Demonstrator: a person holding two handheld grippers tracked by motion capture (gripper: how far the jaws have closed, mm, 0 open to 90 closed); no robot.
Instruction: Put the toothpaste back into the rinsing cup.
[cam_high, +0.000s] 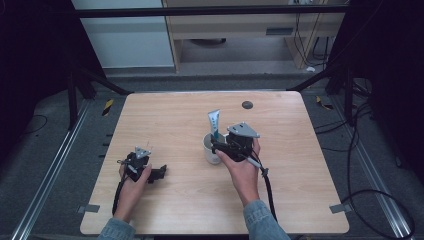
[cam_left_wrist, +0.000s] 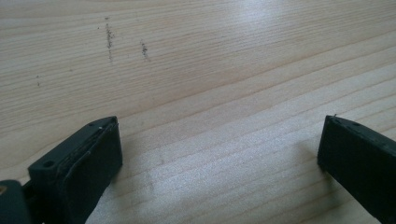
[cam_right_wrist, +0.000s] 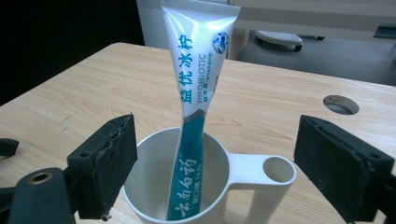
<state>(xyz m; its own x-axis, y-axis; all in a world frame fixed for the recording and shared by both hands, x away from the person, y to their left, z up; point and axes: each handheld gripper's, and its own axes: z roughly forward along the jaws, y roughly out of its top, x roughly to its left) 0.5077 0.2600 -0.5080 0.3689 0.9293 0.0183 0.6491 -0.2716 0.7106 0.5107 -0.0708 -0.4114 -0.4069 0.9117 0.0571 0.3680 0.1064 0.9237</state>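
High view: on the wooden counter (cam_high: 165, 120), the left gripper (cam_high: 159, 173) rests at about 8 o'clock, and the right gripper (cam_high: 218, 146) is held at centre against a white cup (cam_high: 210, 150) containing an upright toothpaste tube (cam_high: 214, 122). Left gripper view: jaws spread wide over bare wood. Right gripper view: jaws spread, one on either side of the cup (cam_right_wrist: 187, 186), pinching nothing; the tube (cam_right_wrist: 198, 79) leans toward 12 o'clock; a handle with a hole (cam_right_wrist: 275, 169) projects toward 3 o'clock

Left tongs (cam_high: 159, 173) jaws wide apart, right tongs (cam_high: 216, 146) likewise
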